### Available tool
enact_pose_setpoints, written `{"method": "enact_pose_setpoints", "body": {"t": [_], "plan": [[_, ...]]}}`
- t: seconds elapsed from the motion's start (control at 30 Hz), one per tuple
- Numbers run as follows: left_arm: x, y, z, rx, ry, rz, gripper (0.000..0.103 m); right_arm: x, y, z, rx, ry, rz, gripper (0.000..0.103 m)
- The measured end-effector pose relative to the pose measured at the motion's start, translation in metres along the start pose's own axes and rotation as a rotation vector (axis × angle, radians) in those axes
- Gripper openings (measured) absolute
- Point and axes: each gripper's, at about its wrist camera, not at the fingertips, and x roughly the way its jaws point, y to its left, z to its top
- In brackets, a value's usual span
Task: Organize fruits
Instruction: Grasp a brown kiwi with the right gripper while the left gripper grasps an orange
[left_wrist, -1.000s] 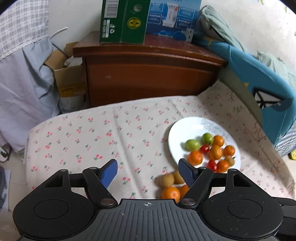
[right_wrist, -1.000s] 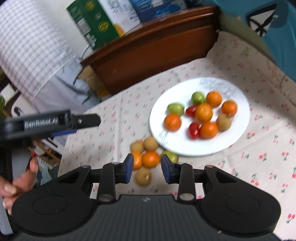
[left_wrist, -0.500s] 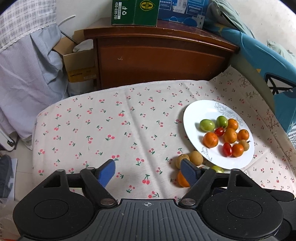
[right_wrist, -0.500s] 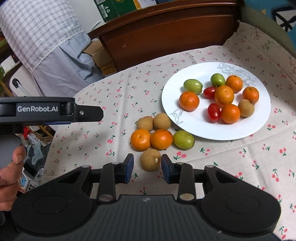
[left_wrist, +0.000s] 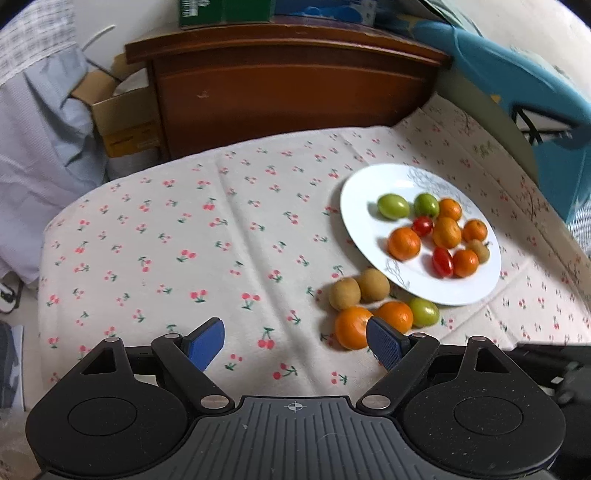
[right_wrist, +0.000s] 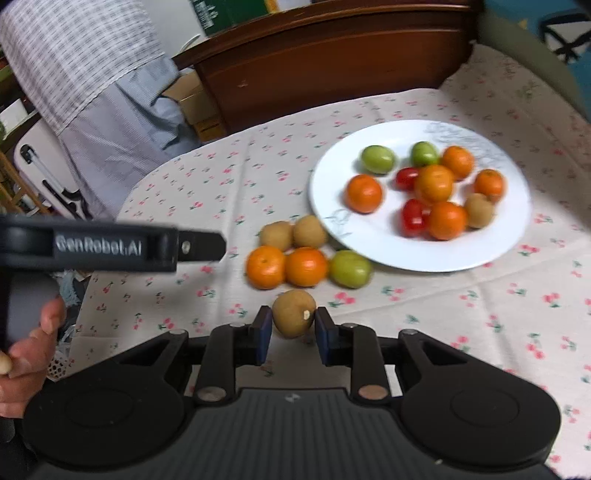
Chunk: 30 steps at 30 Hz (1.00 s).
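A white plate (right_wrist: 491, 247) (left_wrist: 354, 206) holds several oranges, green fruits, red tomatoes and a brown kiwi. Loose fruit lies on the cherry-print cloth in front of it: two kiwis (right_wrist: 293, 233), two oranges (right_wrist: 286, 266) and a green fruit (right_wrist: 350, 268). One more kiwi (right_wrist: 294, 313) sits between the fingertips of my right gripper (right_wrist: 291, 334), whose jaws stand partly open around it, close to its sides. My left gripper (left_wrist: 295, 343) is open and empty above the cloth, left of the loose fruit (left_wrist: 373, 306); its side shows in the right wrist view (right_wrist: 110, 245).
A dark wooden cabinet (left_wrist: 288, 85) with boxes on top stands behind the table. A cardboard box (left_wrist: 118, 122) and grey cloth hang at the left. A blue chair (left_wrist: 535, 110) is at the right. The cloth (left_wrist: 166, 240) left of the plate is bare.
My right gripper has moved forward so the near kiwi now lies between its fingers. My left gripper has shifted closer to the fruit; its fingers stay wide.
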Motion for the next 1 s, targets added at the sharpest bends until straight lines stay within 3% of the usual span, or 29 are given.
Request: {"method": "enact_pose_setpoints", "body": {"t": [0.43,0.63,0.83,1.0], "plan": [[0.020,-0.021,-0.011,0.124,-0.010,-0.061,0.082,-0.017,-0.033,-0.001,0.087,-0.036,-0.021,0.025],[0.027,-0.025,-0.012,0.150,-0.023,-0.104,0.060,-0.016,-0.039,-0.001,0.111,-0.044,-0.026,0.025],[0.031,-0.029,-0.014,0.179,-0.035,-0.133,0.056,-0.012,-0.042,-0.002,0.124,-0.042,-0.025,0.025],[0.029,-0.029,-0.014,0.187,-0.037,-0.173,0.040,-0.009,-0.043,-0.002,0.131,-0.036,-0.024,0.025]]}}
